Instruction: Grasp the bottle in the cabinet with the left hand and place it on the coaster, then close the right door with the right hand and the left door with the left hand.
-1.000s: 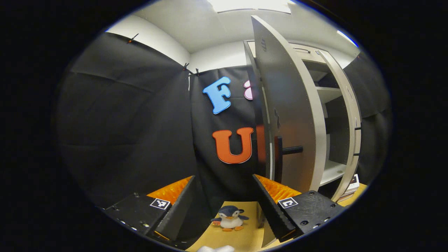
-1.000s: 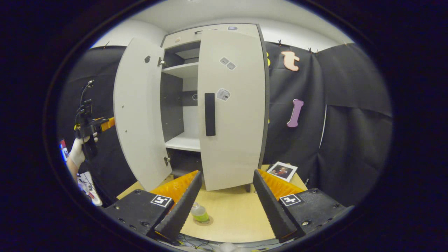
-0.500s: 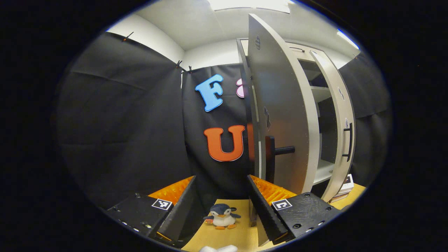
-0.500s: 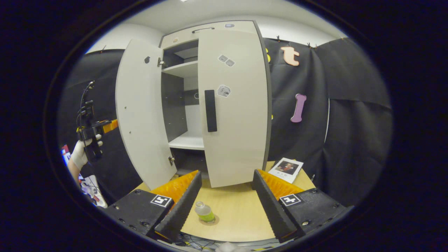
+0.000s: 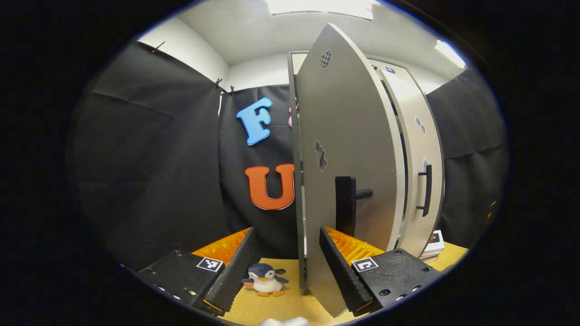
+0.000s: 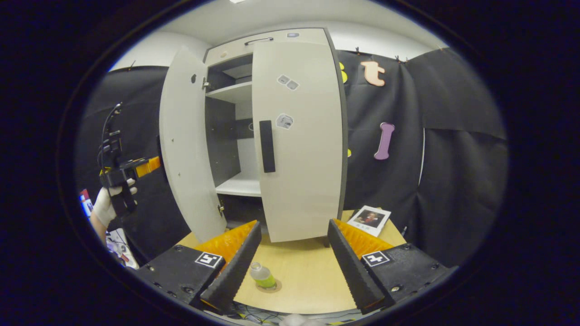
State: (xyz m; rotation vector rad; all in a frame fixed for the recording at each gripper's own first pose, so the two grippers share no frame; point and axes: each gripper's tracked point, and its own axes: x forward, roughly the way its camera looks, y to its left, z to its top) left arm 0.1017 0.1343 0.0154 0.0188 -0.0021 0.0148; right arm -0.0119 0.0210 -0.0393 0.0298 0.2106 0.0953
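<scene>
the left door (image 6: 188, 140) of the cabinet (image 6: 272, 40) stands ajar, its free edge well out from the shut right door (image 6: 299, 136), a dark gap between them. the bottle (image 6: 262, 275) sits on the coaster (image 6: 272, 287) on the table (image 6: 308, 280), open tabletop around it. a gloved hand (image 6: 105, 208) holds the left gripper (image 6: 149, 165) level just beside the left door's outer face; in the left gripper view its fingers (image 5: 337, 267) stand apart, empty, one touching the door. the right gripper (image 6: 292, 267) hangs back, jaws wide, holding nothing.
</scene>
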